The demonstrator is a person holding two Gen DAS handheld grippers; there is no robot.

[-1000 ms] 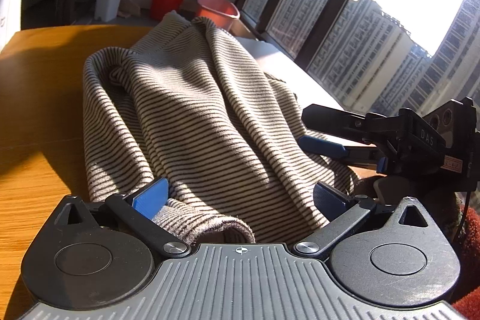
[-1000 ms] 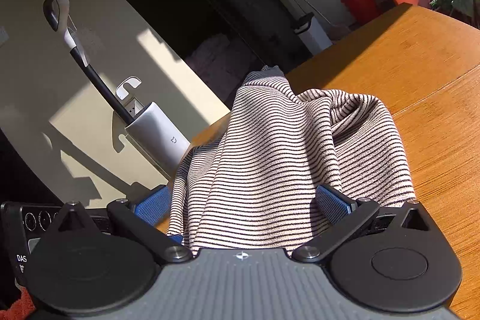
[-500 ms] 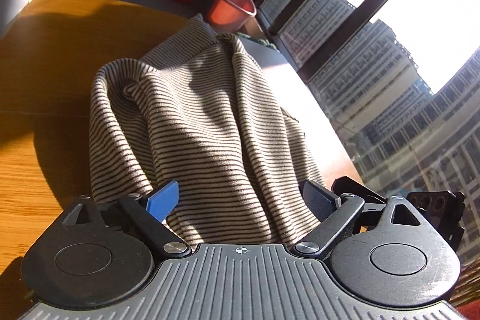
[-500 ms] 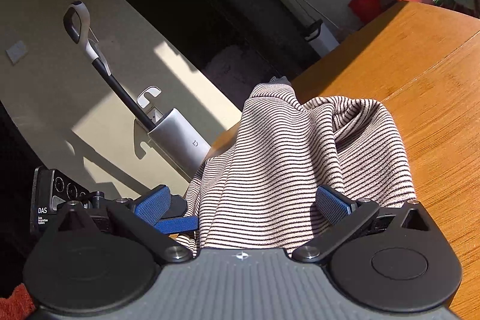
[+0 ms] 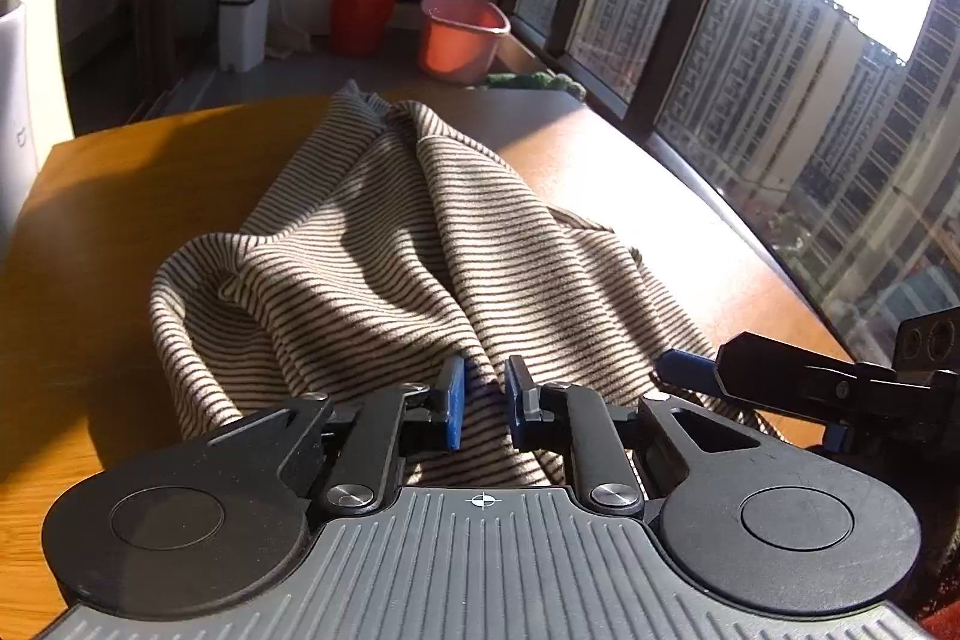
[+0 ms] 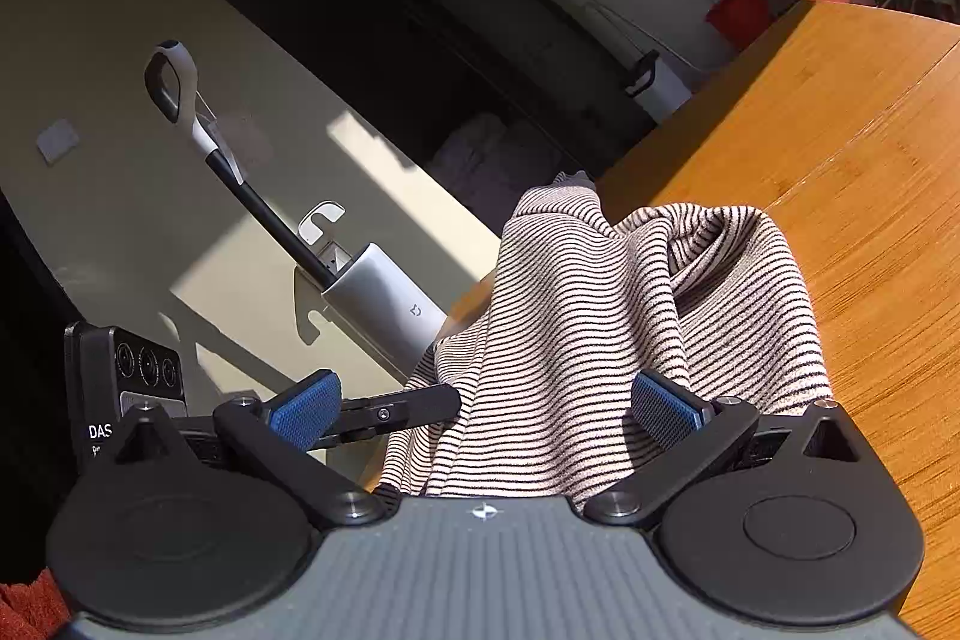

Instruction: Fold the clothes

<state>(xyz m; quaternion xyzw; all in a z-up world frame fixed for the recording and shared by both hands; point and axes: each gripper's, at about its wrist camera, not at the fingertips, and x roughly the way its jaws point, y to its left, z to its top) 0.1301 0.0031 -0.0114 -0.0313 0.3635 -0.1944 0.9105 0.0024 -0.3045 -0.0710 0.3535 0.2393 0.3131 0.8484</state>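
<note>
A beige shirt with thin dark stripes [image 5: 390,244] lies crumpled on the wooden table [image 5: 120,196]. My left gripper [image 5: 483,403] is shut on a fold at the shirt's near edge, its blue pads pinching the cloth. My right gripper [image 6: 486,409] is open, with the near part of the shirt [image 6: 600,340] lying between its spread blue fingers. The right gripper also shows in the left wrist view [image 5: 678,364], at the shirt's right edge. The left gripper's body shows in the right wrist view [image 6: 384,409], left of the cloth.
The table's right edge runs along a window ledge [image 5: 660,196] with large windows. Red and pink buckets [image 5: 462,34] and a white bin [image 5: 243,22] stand beyond the table. A stick vacuum [image 6: 288,232] leans on the wall. Bare wood [image 6: 870,172] lies right of the shirt.
My left gripper has closed from wide open onto a fold of the shirt. The right gripper stays open around the cloth, and its view has shifted slightly.
</note>
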